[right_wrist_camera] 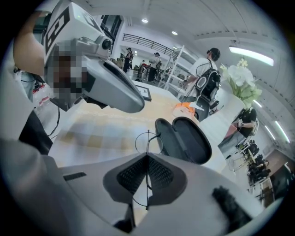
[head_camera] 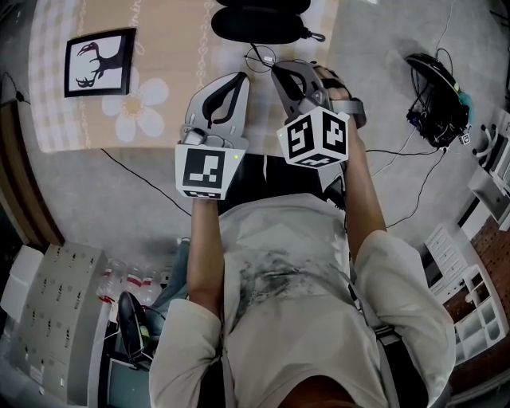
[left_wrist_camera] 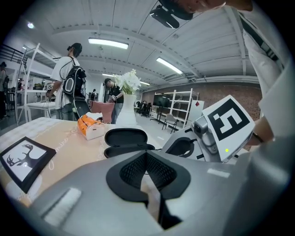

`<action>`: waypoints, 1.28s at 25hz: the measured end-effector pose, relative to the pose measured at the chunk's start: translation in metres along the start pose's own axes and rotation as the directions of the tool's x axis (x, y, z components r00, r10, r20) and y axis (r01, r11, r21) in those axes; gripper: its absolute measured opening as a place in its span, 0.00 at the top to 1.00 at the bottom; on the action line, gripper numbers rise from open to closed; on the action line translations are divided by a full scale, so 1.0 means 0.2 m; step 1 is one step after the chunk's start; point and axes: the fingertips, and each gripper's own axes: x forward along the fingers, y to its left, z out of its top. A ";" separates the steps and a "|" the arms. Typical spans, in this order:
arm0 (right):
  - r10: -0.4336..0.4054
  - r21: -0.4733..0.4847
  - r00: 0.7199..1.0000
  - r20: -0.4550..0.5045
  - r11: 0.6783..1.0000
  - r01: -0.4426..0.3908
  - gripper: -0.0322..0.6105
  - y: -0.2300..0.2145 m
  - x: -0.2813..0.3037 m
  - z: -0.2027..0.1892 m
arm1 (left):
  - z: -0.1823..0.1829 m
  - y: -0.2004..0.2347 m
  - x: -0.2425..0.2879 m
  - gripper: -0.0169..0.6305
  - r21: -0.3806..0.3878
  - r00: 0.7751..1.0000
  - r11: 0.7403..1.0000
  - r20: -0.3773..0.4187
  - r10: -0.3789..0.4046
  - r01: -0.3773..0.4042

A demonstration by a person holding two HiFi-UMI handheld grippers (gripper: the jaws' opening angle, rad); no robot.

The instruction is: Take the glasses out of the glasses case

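Note:
The black glasses case (head_camera: 259,20) lies open on the beige tablecloth at the table's far side; it also shows as the case (left_wrist_camera: 125,140) and the case (right_wrist_camera: 184,138), its lid raised and the shell looking empty. Thin wire-rimmed glasses (head_camera: 260,59) hang just in front of it, outside the case. My right gripper (head_camera: 276,68) is shut on the glasses (right_wrist_camera: 147,138), the frame pinched between its pads. My left gripper (head_camera: 239,80) hovers beside it on the left, shut with nothing held. The right gripper (left_wrist_camera: 203,143) shows in the left gripper view.
A framed deer picture (head_camera: 100,62) lies on the cloth at the left. An orange-and-white box (left_wrist_camera: 92,126) and a vase of white flowers (left_wrist_camera: 125,99) stand behind the case. Cables (head_camera: 434,96) lie on the floor at the right. People stand far behind the table.

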 end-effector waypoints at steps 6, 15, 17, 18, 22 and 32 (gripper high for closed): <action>0.008 0.011 1.000 0.000 1.000 -0.008 0.92 0.04 -0.01 -0.04 | -0.02 -0.03 0.01 0.96 -0.009 1.000 1.000 -0.015 -0.008 0.008; 0.034 0.005 0.999 -0.008 0.999 -0.034 0.92 0.09 0.00 -0.08 | -0.04 -0.05 0.03 0.96 -0.013 0.999 1.000 -0.027 -0.023 0.022; 0.038 0.007 0.999 -0.009 0.999 -0.038 0.92 0.10 0.00 -0.09 | -0.04 -0.05 0.04 0.96 -0.003 0.999 1.000 -0.020 -0.029 0.029; 0.040 0.008 0.999 -0.010 0.999 -0.040 0.92 0.11 0.00 -0.09 | -0.04 -0.05 0.04 0.96 0.000 0.999 0.999 -0.017 -0.032 0.032; 0.047 0.011 0.999 -0.014 0.999 -0.047 0.92 0.12 0.01 -0.10 | -0.05 -0.05 0.04 0.96 0.001 0.999 0.999 -0.018 -0.036 0.036; 0.059 0.033 0.998 -0.018 0.998 -0.059 0.92 0.15 0.01 -0.13 | -0.06 -0.07 0.07 0.96 0.007 0.998 0.998 -0.030 -0.059 0.059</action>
